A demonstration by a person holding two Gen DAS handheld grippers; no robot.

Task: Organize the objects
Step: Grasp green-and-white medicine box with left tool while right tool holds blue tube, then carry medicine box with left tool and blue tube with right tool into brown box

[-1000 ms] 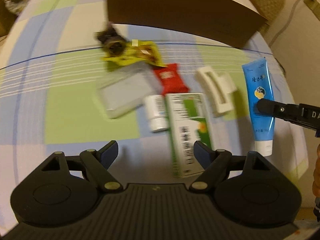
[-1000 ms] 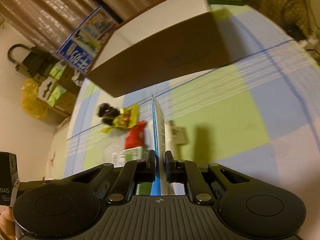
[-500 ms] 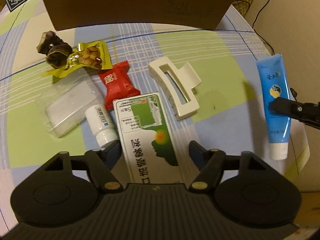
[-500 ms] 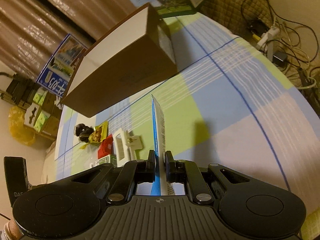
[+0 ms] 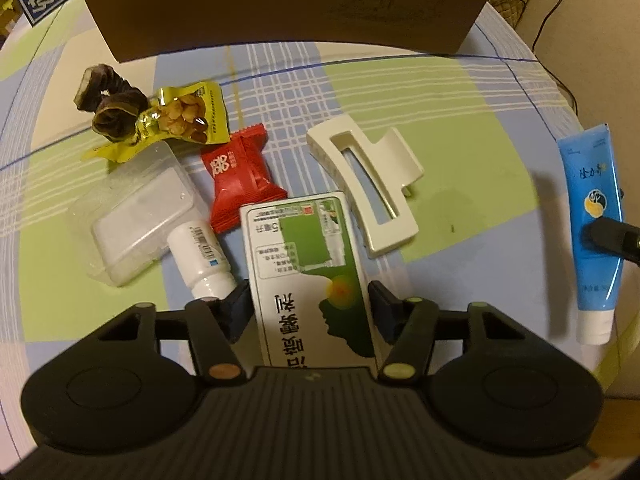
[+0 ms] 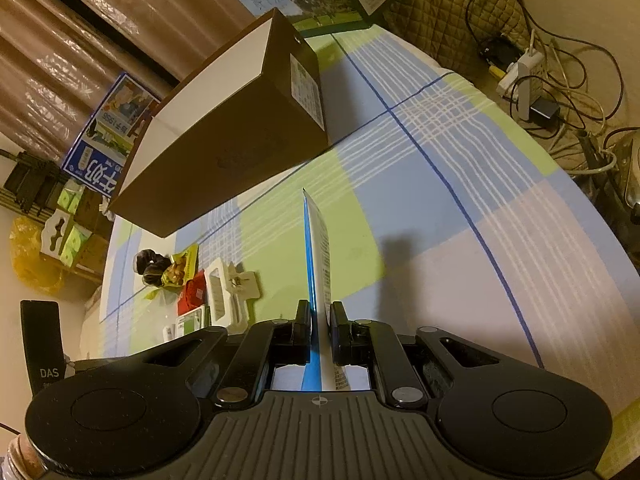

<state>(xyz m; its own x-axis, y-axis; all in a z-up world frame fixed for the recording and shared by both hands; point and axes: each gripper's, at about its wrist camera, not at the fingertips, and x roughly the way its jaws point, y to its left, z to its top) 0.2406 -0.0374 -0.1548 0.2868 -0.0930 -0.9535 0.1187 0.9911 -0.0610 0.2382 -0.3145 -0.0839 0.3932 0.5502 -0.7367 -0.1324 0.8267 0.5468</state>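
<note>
My left gripper (image 5: 310,304) is open with its jaws on either side of a green and white medicine box (image 5: 310,276) that lies on the checked cloth. My right gripper (image 6: 320,320) is shut on a blue tube (image 6: 318,248), held edge-on above the cloth; the tube also shows at the right of the left wrist view (image 5: 592,216). A brown cardboard box (image 5: 280,0) stands at the back, and also shows in the right wrist view (image 6: 224,136).
Around the medicine box lie a white hair claw (image 5: 368,184), a red candy packet (image 5: 240,176), a small white bottle (image 5: 202,256), a clear plastic case (image 5: 136,212), a yellow snack bag (image 5: 184,116) and a dark scrunchie (image 5: 108,108). Cables and a power strip (image 6: 528,80) lie beyond the table's right edge.
My left gripper has moved forward so the medicine box now sits between its jaws. My right gripper has swung right with the blue tube still held.
</note>
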